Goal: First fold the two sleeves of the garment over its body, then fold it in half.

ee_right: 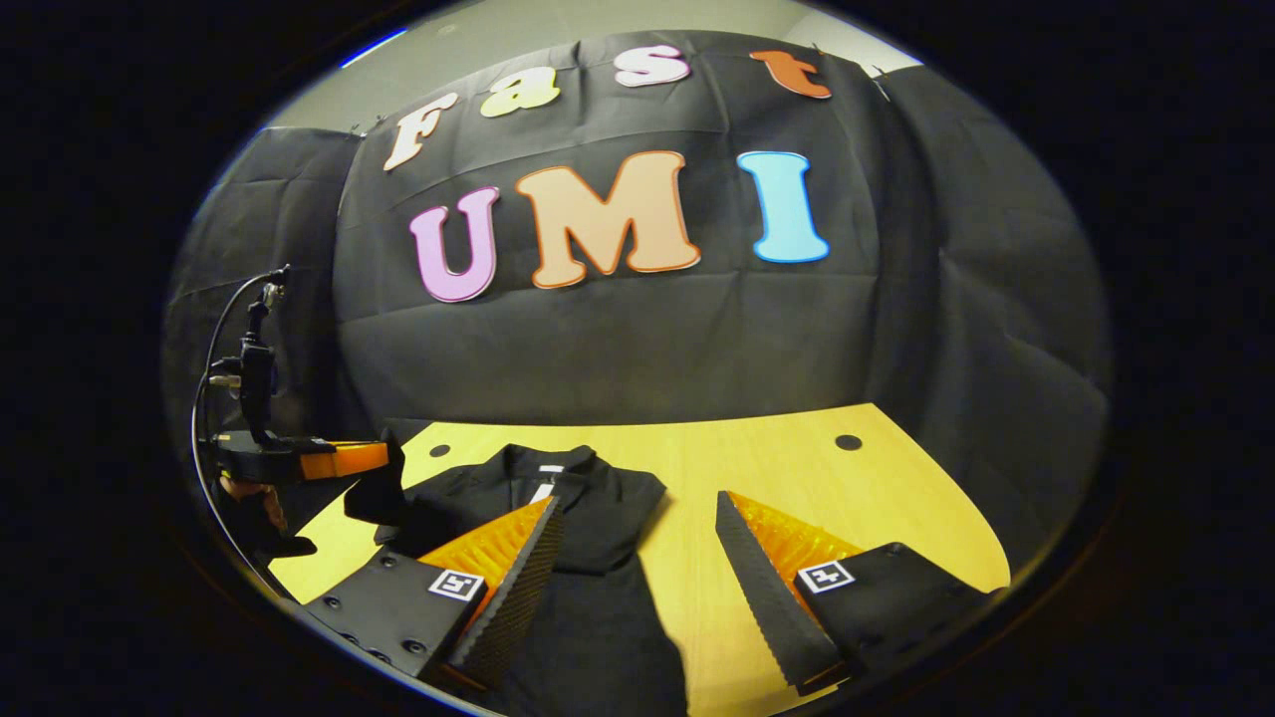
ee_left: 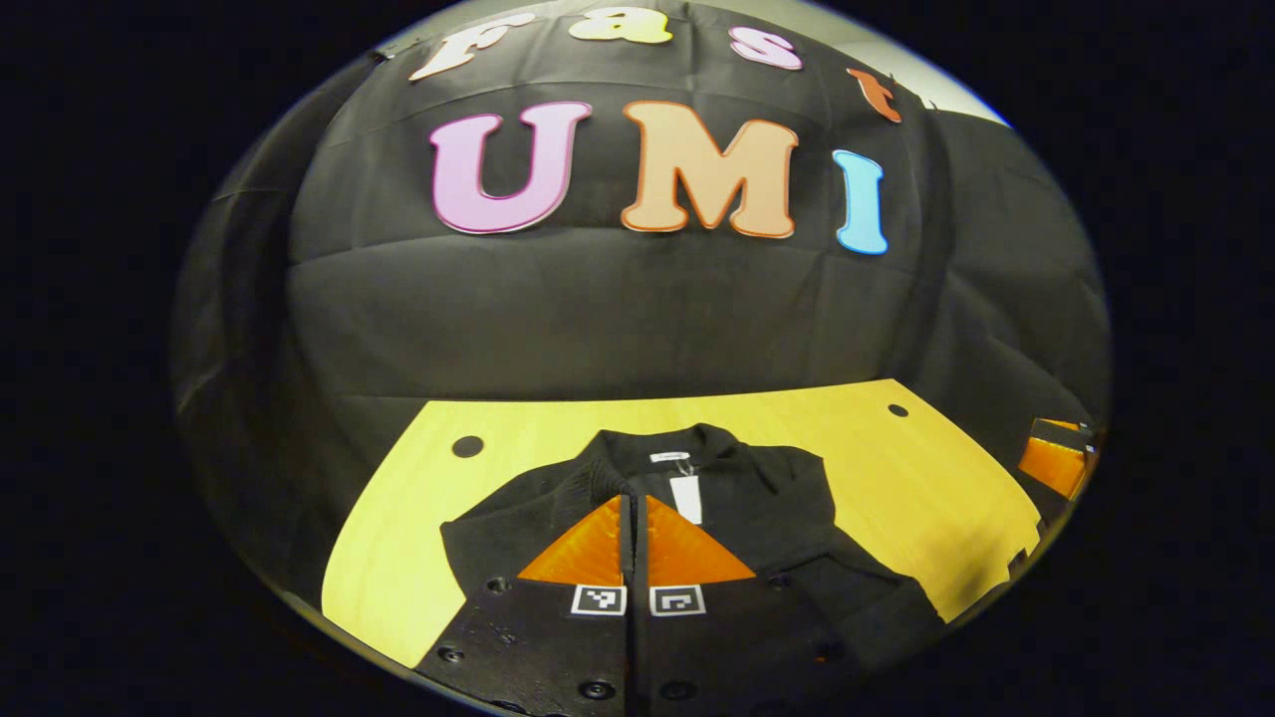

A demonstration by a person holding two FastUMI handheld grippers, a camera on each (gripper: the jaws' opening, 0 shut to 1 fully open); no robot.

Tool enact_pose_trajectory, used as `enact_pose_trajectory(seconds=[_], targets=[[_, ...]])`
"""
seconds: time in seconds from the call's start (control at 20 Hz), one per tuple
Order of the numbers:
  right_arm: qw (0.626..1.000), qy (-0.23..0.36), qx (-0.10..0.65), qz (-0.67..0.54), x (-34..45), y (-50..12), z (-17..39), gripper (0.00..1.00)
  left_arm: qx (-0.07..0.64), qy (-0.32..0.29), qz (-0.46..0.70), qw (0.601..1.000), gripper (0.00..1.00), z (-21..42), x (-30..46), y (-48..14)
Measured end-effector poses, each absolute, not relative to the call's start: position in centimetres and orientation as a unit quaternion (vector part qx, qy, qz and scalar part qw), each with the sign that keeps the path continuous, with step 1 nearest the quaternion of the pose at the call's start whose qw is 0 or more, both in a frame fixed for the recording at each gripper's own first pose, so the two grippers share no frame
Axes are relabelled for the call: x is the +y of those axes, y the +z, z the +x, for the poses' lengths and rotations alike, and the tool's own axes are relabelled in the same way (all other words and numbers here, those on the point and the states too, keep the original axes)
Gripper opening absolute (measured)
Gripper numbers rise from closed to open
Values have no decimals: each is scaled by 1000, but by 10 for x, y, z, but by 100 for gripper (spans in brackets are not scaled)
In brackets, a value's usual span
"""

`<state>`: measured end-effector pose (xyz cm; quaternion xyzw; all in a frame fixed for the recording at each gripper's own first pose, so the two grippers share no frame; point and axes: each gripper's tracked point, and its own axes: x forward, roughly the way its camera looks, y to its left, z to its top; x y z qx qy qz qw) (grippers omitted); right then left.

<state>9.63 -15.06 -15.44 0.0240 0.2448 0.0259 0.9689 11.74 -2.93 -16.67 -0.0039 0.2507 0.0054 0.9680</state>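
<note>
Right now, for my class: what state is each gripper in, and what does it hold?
Left gripper: shut on the garment's sleeve.
Right gripper: open, holding nothing.

table (ee_right: 877,518): lying bare and yellow-wooden across the booth, showing two dark round holes near its far edge | black cloth wall (ee_right: 647,339): hanging creased behind the table, wrapping round both sides | pale wall (ee_right: 518,30): peeking above the cloth's top edge
</note>
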Motion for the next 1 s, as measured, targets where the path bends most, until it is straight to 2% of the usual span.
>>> enact_pose_trajectory(seconds=[0.05, 0.65, 1.0], targets=[[969, 19, 245, 29, -161, -154, 93, 99, 253, -2, 0, 967, 0, 123, -40, -170], [964, -47, 258, 37, -262, -161, 71, 98, 291, -77, 28, 953, 0, 179, -159, -224], [960, -59, 271, 47, -286, -167, 69, 98, 302, -69, 53, 949, 0, 196, -188, -244]])
